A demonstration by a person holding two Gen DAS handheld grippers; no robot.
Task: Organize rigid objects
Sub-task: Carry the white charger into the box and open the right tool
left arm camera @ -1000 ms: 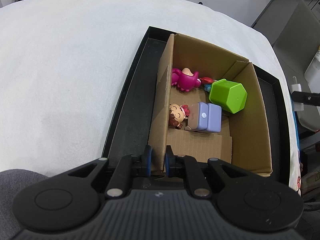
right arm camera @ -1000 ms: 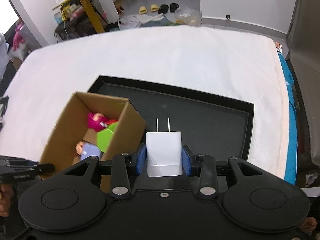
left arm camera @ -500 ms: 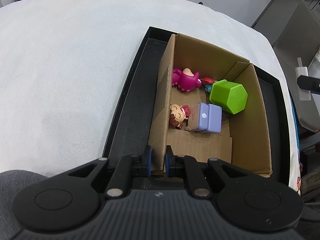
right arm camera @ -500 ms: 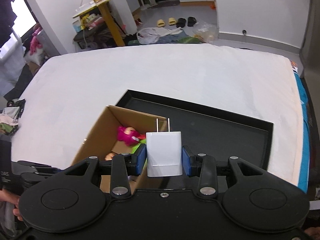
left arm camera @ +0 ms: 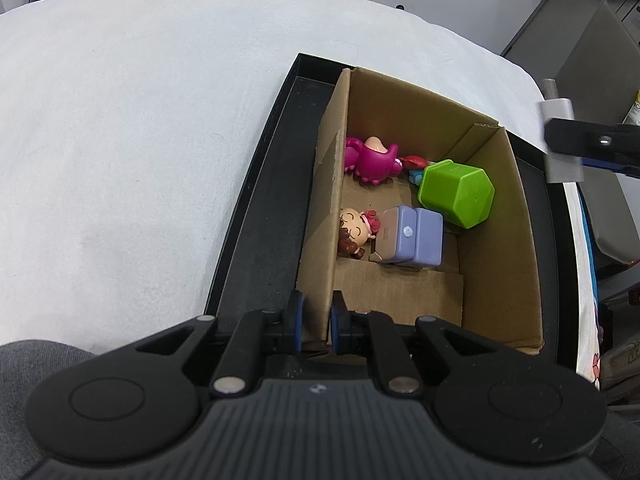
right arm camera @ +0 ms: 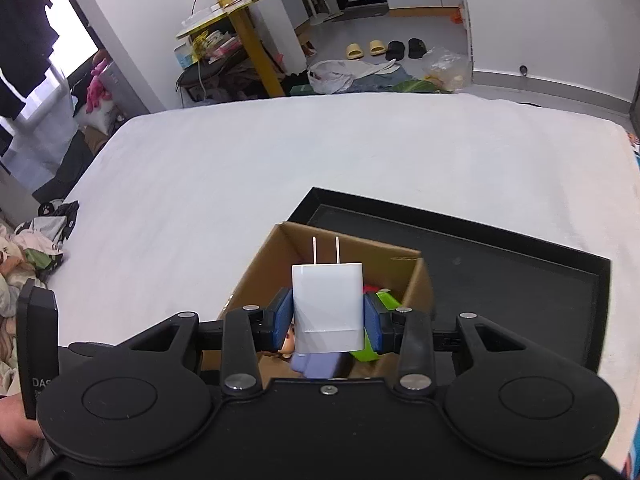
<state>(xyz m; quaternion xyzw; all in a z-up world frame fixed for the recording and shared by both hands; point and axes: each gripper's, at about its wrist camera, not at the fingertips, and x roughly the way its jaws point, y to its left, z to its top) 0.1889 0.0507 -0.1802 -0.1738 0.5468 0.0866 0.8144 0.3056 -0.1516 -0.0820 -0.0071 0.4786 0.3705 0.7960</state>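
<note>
An open cardboard box (left arm camera: 496,240) stands in a black tray (left arm camera: 260,216) on the white bed. My left gripper (left arm camera: 316,322) is shut on the box's near left wall. Inside lie a green hexagonal cup (left arm camera: 456,194), a lilac box (left arm camera: 412,236), a small doll figure (left arm camera: 354,232) and a magenta toy (left arm camera: 370,160). My right gripper (right arm camera: 328,318) is shut on a white plug charger (right arm camera: 328,306), prongs pointing away, held above the cardboard box (right arm camera: 260,268). In the left wrist view the charger (left arm camera: 560,136) shows at the right edge, above the box's far right corner.
The black tray (right arm camera: 520,276) has a bare floor to the right of the box. White bedding (right arm camera: 320,160) spreads around it. Beyond the bed are a yellow table (right arm camera: 240,20), slippers and bags on the floor. A grey sleeve (left arm camera: 28,364) is at lower left.
My right gripper has carried the charger leftward from over the bare tray to above the box, and a little higher. The left gripper and the box have not moved.
</note>
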